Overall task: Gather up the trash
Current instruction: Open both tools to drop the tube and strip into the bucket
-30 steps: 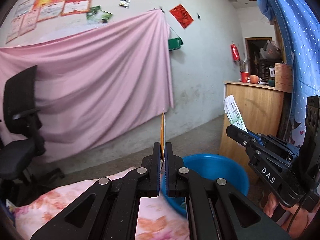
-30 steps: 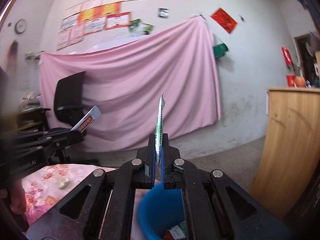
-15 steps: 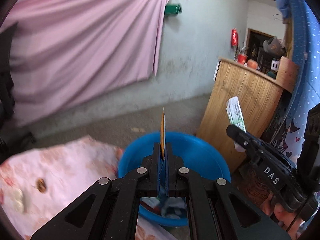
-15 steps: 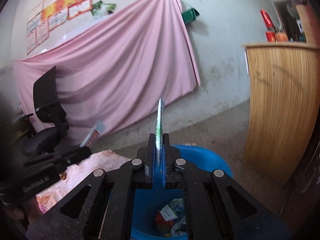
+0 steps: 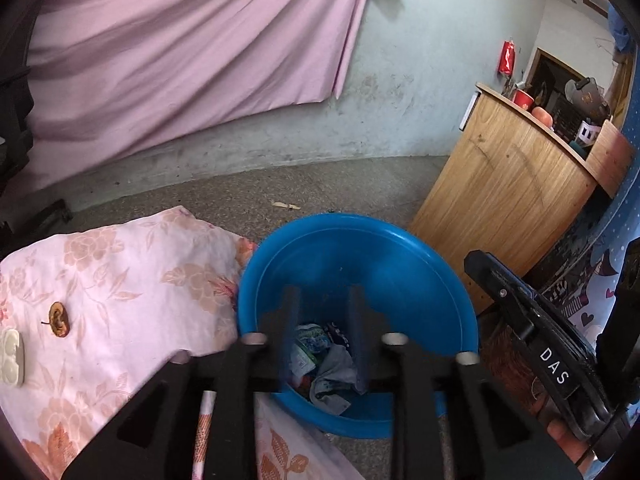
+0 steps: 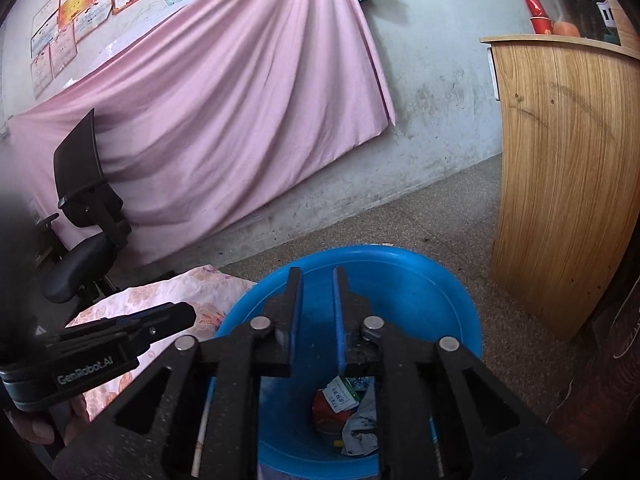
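A blue plastic basin [image 5: 360,226] stands on the floor beside a floral-cloth surface. Crumpled wrappers and paper trash [image 5: 320,356] lie in its bottom. My left gripper [image 5: 323,300] hangs over the basin, open, with nothing between its fingers. In the right wrist view my right gripper [image 6: 317,280] is also open and empty above the basin [image 6: 404,254], with the trash [image 6: 344,400] below it. The left gripper [image 6: 176,314] shows at the left there, and the right gripper [image 5: 520,308] shows at the right of the left wrist view.
An apple core [image 5: 59,319] and a small white object [image 5: 10,356] lie on the pink floral cloth [image 5: 132,280]. A wooden counter [image 6: 568,180] stands right of the basin. A black office chair [image 6: 88,216] is at the left, before a pink wall drape.
Both grippers tipped down over the basin and went from shut to open. The flat wrappers they held are gone from between their fingers.
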`<act>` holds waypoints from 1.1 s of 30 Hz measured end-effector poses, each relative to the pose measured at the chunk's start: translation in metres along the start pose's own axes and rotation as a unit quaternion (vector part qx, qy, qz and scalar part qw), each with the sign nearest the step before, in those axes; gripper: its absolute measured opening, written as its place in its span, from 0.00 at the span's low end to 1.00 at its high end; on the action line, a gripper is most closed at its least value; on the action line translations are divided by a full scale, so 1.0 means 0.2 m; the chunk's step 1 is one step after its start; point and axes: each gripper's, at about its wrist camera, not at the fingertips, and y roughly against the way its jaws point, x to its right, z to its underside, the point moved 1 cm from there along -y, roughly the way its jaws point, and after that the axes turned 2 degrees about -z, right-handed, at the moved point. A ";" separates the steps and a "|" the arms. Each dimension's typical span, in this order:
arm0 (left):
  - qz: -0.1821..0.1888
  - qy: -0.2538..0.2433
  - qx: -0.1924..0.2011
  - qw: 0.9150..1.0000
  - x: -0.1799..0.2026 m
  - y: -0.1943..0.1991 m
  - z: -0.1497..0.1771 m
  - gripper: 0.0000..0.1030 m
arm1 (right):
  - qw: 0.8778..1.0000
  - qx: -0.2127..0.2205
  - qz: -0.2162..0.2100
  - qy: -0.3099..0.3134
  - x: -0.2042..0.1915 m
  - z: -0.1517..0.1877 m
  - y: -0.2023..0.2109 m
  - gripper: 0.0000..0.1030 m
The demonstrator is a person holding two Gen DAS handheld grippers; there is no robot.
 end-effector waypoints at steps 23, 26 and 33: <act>-0.095 0.023 0.121 0.988 -0.25 0.36 0.06 0.98 | 0.998 0.045 0.031 0.015 -0.13 -0.06 0.05 1.00; -0.105 0.028 0.148 0.983 -0.30 0.45 0.08 0.98 | 0.998 0.062 0.024 0.024 -0.19 -0.08 0.07 1.00; -0.147 0.053 0.183 0.970 -0.44 0.62 0.10 0.98 | 0.993 0.104 0.009 0.058 -0.35 -0.11 0.15 1.00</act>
